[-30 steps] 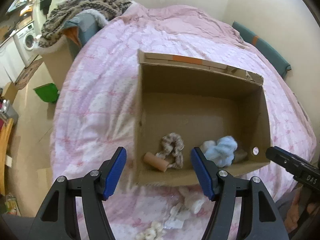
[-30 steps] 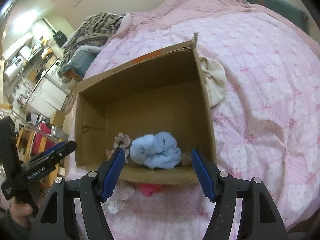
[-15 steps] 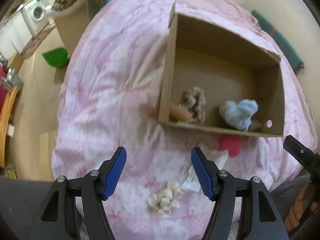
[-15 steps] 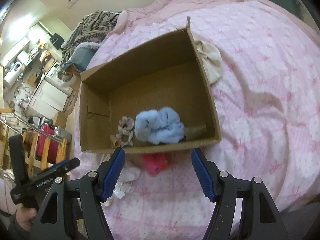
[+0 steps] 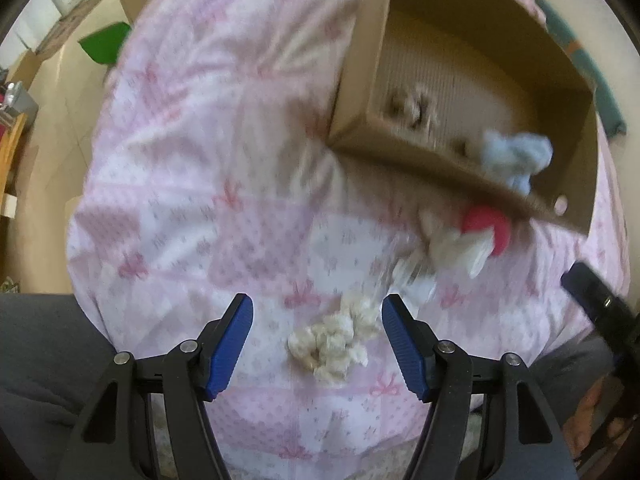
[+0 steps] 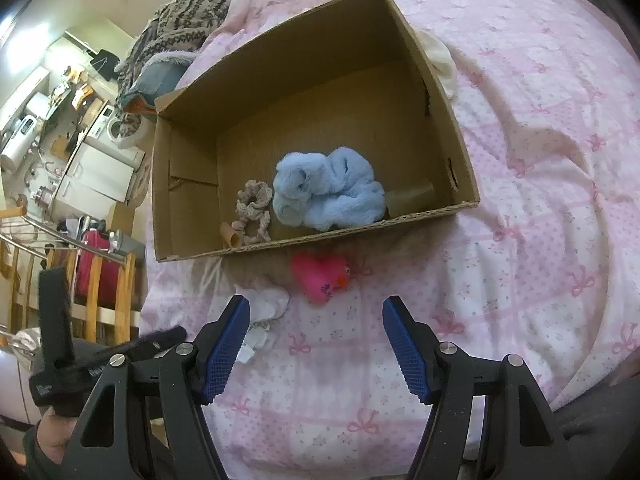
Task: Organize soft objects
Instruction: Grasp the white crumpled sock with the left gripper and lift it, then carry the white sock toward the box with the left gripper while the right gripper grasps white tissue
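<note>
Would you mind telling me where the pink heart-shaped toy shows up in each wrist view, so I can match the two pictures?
Left wrist view: the pink heart-shaped toy is blurred, right of centre, on the bedspread just below the near wall of the cardboard box.
Right wrist view: it sits near the middle, just in front of the box's near wall.
Shared landmark: the fluffy blue scrunchie inside the box, just behind the toy in both views.
</note>
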The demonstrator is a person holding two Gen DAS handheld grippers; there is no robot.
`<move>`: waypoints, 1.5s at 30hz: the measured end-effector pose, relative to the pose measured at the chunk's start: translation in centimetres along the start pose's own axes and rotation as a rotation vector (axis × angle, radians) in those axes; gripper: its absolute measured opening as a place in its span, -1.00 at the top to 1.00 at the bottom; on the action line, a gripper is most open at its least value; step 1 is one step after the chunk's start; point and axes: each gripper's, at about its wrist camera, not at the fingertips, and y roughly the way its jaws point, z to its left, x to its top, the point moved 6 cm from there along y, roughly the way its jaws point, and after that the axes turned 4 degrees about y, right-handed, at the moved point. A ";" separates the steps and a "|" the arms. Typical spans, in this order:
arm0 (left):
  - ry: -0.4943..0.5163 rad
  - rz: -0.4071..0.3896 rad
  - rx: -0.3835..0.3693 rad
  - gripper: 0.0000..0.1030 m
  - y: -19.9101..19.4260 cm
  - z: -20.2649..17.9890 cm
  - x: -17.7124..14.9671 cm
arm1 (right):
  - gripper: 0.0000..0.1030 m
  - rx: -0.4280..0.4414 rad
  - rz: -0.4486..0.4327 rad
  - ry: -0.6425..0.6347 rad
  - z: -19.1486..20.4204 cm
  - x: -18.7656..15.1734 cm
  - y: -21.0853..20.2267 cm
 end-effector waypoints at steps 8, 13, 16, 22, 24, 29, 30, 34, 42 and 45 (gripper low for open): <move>0.007 0.129 -0.048 -0.07 3.3 -1.2 -1.3 | -0.41 -0.017 0.033 0.006 -0.1 -0.1 1.0; 0.055 0.171 -0.041 0.16 4.3 -1.8 -2.4 | -0.41 -0.029 0.042 0.008 -0.4 0.0 1.4; 0.112 0.167 -0.011 0.43 4.5 -2.3 -3.2 | -0.41 -0.033 0.046 0.014 -0.6 0.1 1.5; 0.109 0.065 -0.024 0.68 2.1 -2.0 -3.1 | -0.41 -0.030 0.048 0.015 -0.8 0.2 1.7; 0.097 -0.022 -0.039 0.68 0.1 -1.7 -2.2 | -0.41 -0.019 0.048 0.029 -1.0 0.3 1.5; 0.071 -0.182 -0.005 0.68 -3.1 -2.0 -0.3 | -0.41 0.003 0.055 0.055 -1.3 0.2 1.5; 0.075 -0.209 0.006 0.68 -3.5 -2.3 -0.1 | -0.41 0.015 0.060 0.055 -1.1 0.1 1.6; 0.103 -0.245 0.046 0.68 -4.6 -1.7 1.3 | -0.41 0.157 0.144 0.091 0.4 -0.8 2.4; 0.078 -0.215 0.023 0.68 -4.4 -0.9 1.8 | -0.41 0.140 0.215 0.097 4.1 -1.6 6.9; 0.070 -0.205 0.014 0.68 -4.3 -0.8 1.7 | -0.41 0.101 0.223 0.094 4.4 -1.2 8.7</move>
